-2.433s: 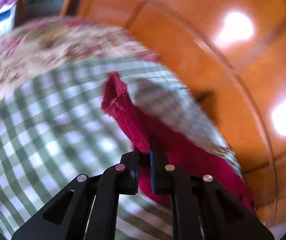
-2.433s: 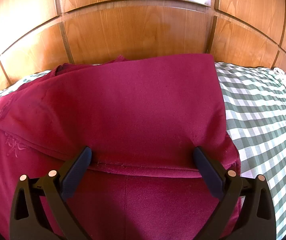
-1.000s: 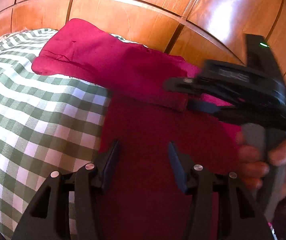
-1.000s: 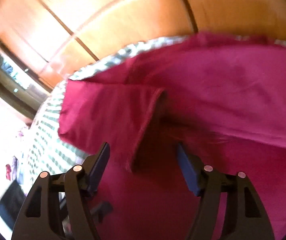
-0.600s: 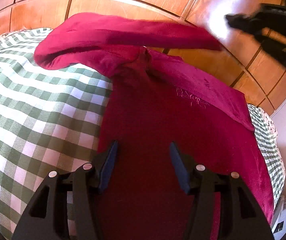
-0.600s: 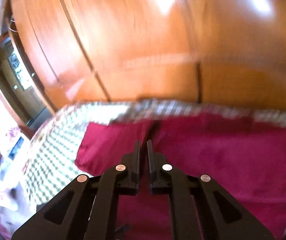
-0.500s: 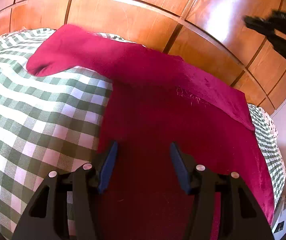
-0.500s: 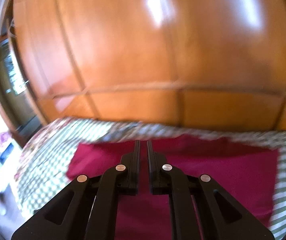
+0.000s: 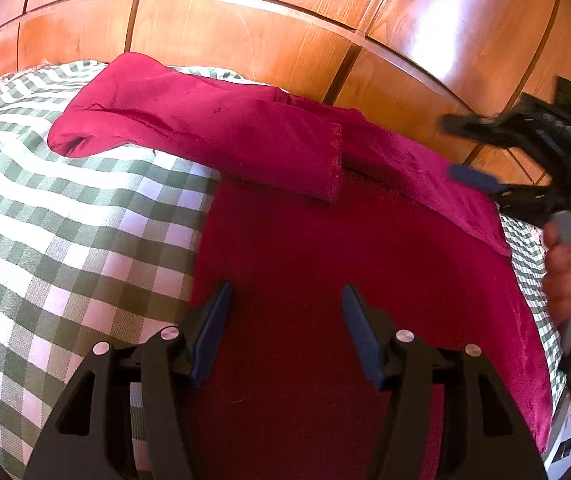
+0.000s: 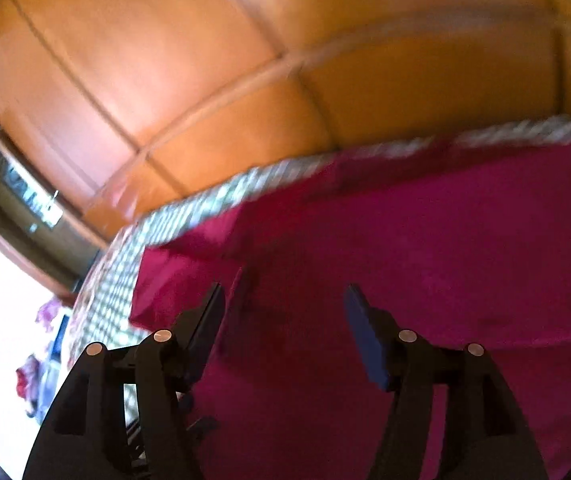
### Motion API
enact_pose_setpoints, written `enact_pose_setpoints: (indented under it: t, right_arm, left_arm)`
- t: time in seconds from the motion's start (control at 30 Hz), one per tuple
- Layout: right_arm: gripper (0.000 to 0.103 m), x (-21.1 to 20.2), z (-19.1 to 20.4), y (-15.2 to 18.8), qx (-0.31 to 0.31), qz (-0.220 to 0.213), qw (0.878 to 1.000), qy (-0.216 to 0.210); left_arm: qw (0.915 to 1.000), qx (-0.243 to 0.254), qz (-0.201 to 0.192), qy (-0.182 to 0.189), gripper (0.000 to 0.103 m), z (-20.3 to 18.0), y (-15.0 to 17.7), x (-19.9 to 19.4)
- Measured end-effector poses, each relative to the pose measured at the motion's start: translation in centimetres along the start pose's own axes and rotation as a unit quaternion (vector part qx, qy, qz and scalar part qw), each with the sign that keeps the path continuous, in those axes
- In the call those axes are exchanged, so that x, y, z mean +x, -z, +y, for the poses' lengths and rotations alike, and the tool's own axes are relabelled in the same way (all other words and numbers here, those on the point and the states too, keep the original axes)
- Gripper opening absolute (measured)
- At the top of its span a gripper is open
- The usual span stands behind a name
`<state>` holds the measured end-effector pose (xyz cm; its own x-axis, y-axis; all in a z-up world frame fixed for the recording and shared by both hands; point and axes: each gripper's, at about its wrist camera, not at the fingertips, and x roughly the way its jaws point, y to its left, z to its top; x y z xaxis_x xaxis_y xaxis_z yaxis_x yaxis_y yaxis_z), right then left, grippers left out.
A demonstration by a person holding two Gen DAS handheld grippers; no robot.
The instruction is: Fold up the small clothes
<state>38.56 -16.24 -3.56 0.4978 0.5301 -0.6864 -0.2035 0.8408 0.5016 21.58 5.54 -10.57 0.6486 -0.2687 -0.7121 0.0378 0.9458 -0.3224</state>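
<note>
A dark red garment point(image 9: 325, 248) lies flat on the green-and-white checked bedcover point(image 9: 65, 220). Its left sleeve point(image 9: 205, 136) is folded in across the top, cuff edge near the middle. My left gripper point(image 9: 285, 320) is open and empty, low over the garment's lower left part. My right gripper point(image 10: 285, 312) is open and empty above the garment point(image 10: 425, 264); this view is blurred. The right gripper also shows in the left wrist view point(image 9: 481, 156), held in a hand at the garment's right edge.
A glossy wooden panelled headboard point(image 9: 285, 28) runs behind the bed. The bedcover's left edge and a doorway point(image 10: 25, 200) show in the right wrist view. Floral bedding point(image 10: 85, 320) lies beyond the checked cover.
My right gripper, shut half a second ago, has opened and come down over the garment. The sleeve now lies folded across the top. My left gripper has stayed open in place.
</note>
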Motion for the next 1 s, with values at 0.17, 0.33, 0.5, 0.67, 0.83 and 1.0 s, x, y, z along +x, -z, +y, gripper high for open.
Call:
enact_pose_setpoints:
  t: [0.17, 0.33, 0.5, 0.67, 0.83, 1.0]
  right_arm:
    - [0.061, 6.5, 3.1, 1.8, -0.005, 0.08, 0.996, -0.036]
    - [0.004, 10.4, 5.5, 1.8, -0.039, 0.096, 0.995, 0.005]
    - [0.004, 4.2, 8.6, -0.5, -0.095, 0.013, 0.995, -0.011]
    - [0.004, -4.8, 8.1, -4.3, -0.108, -0.099, 0.989, 0.008]
    - [0.004, -8.7, 1.8, -5.8, -0.065, -0.134, 0.985, 0.089]
    - [0.004, -8.6, -6.1, -4.5, -0.011, -0.111, 0.978, 0.175]
  left_arm:
    - [1.0, -0.003, -0.001, 0.005, 0.059, 0.1, -0.1, 0.1]
    - [1.0, 0.0, -0.001, 0.01, 0.062, 0.5, 0.1, -0.2]
    - [0.9999, 0.0, -0.002, 0.013, 0.063, 0.5, 0.1, -0.1]
    - [0.9999, 0.001, -0.001, 0.011, 0.063, 0.4, 0.1, -0.2]
    - [1.0, 0.004, 0.001, 0.009, 0.063, 0.1, 0.0, -0.1]
    - [0.9999, 0.011, 0.004, -0.001, 0.063, -0.5, -0.1, 0.3]
